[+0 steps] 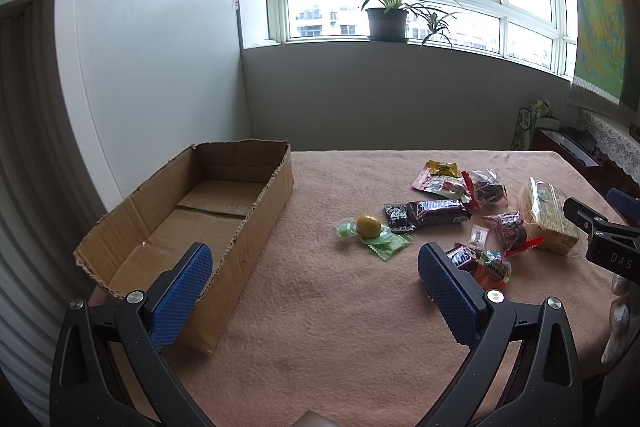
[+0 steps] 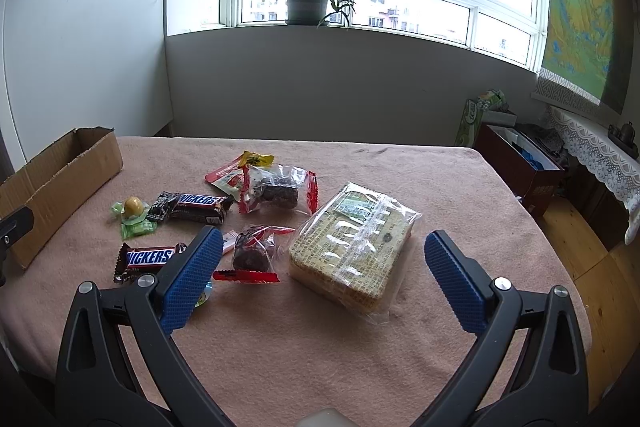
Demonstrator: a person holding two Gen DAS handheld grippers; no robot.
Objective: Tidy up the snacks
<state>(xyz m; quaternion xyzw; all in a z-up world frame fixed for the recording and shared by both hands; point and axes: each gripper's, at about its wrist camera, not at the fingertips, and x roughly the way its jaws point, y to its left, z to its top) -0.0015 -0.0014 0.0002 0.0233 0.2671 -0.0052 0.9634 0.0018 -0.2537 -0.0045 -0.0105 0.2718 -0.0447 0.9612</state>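
Both tongs spread and empty; right tongs (image 2: pixel 324 247) face the cracker pack (image 2: pixel 352 247) on the desk (image 2: pixel 320 347) right of the snack pile, so straddle its short sides, pinch gently, carry to the empty cardboard box (image 1: pixel 188 227) at left.

Bench cloth (image 2: pixel 360 347): matt, napped pink fabric. Box (image 1: pixel 256 219): rough corrugated cardboard. Cracker pack (image 2: pixel 352 247): glossy clear plastic film. Gripper pads (image 2: pixel 192 279): textured blue.

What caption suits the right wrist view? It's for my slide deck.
Open right claw hovers over a cracker pack beside scattered snacks on the pink tablecloth, cardboard box at left.
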